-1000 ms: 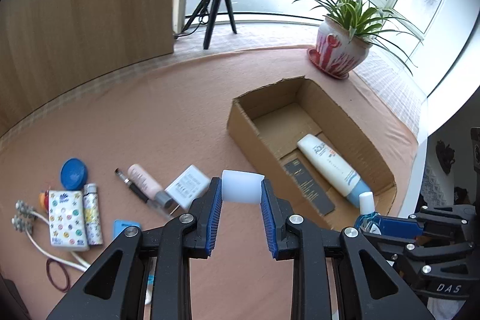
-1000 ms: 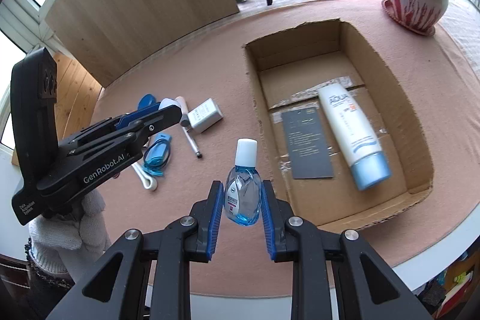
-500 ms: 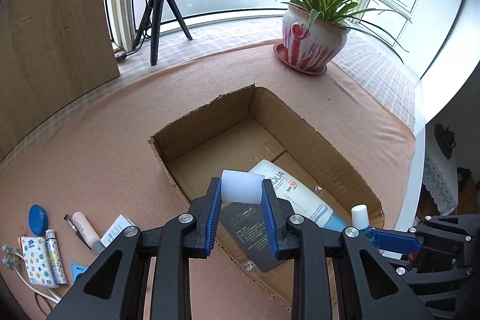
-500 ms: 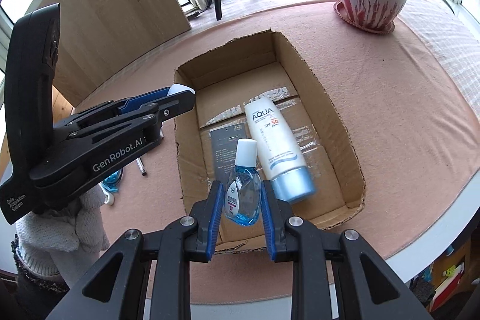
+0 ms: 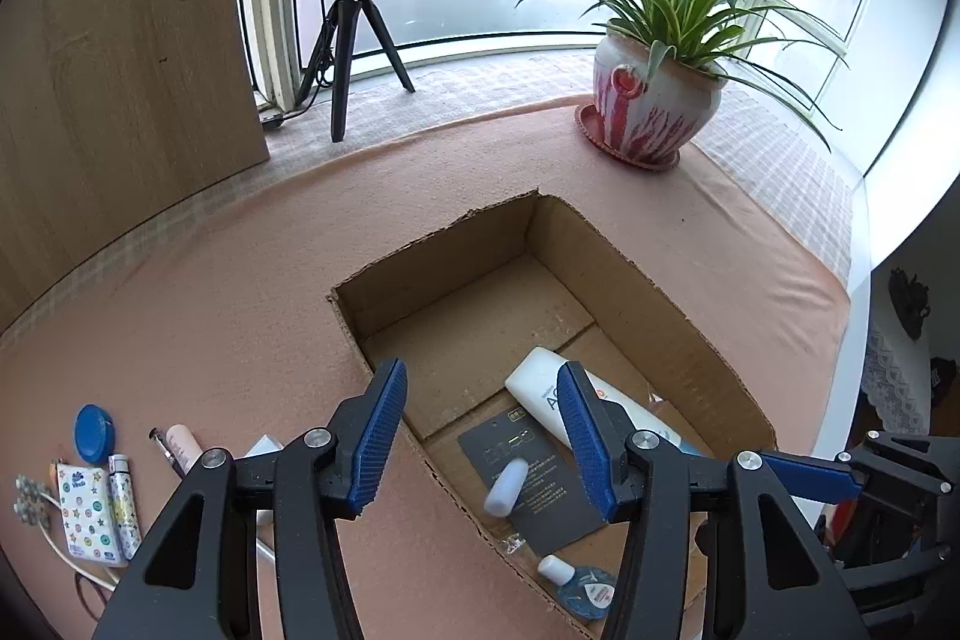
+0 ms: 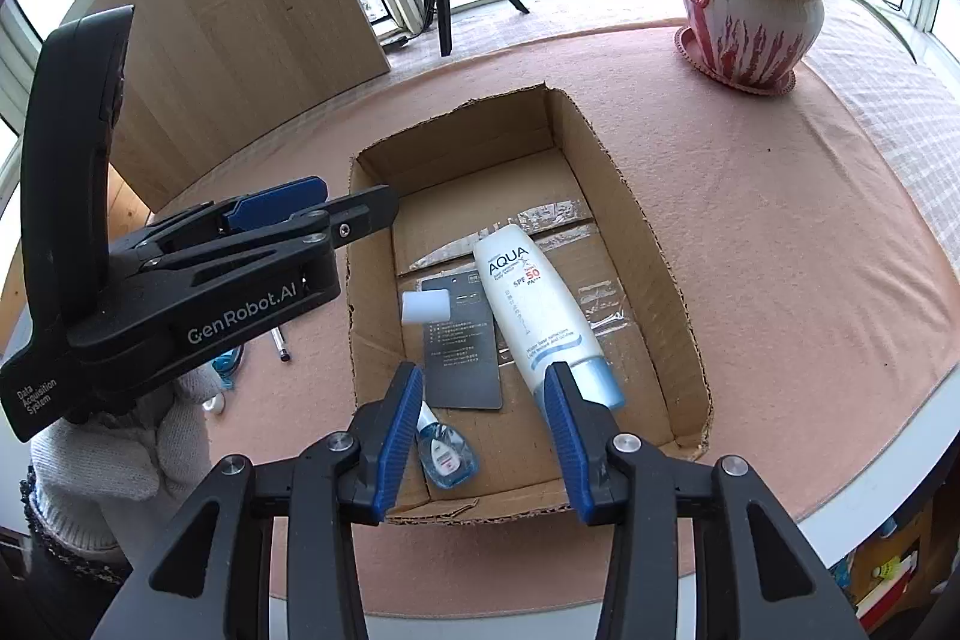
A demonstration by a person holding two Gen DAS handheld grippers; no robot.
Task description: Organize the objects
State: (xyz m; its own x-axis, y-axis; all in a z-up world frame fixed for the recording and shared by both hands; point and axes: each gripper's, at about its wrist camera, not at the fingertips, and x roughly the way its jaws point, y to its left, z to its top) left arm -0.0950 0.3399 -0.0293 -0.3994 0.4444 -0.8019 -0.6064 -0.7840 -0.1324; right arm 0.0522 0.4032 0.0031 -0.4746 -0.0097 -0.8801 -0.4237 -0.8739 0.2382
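1. Left gripper (image 5: 482,433) hangs over the near-left part of the open brown cardboard box (image 5: 606,244), tilted down into it. Jaws spread wide, nothing between the blue pads (image 5: 384,427).
2. Right gripper (image 6: 483,427) is poised over the near wall of the same box, pointing inward. Jaws wide apart, gripping nothing.
3. Small white cylindrical cap (image 6: 426,307) sits in the gap below the left jaws, over the top corner of the flat dark grey card (image 6: 462,346); cannot tell whether it rests on the card or is in the air.
4. Small clear-blue bottle with white cap (image 6: 445,451) lies on the box floor at the near-left corner, just beside the right gripper's left pad.
5. White sunscreen tube with pale blue cap (image 6: 540,313) lies diagonally on the box floor, touching the card's right edge.
6. Outside the box, on the pink tablecloth (image 5: 240,316): blue round lid (image 5: 94,433), patterned tissue pack (image 5: 90,514), pink tube (image 5: 183,442).
7. Red-and-white potted spider plant (image 5: 654,106) stands beyond the box's far corner.
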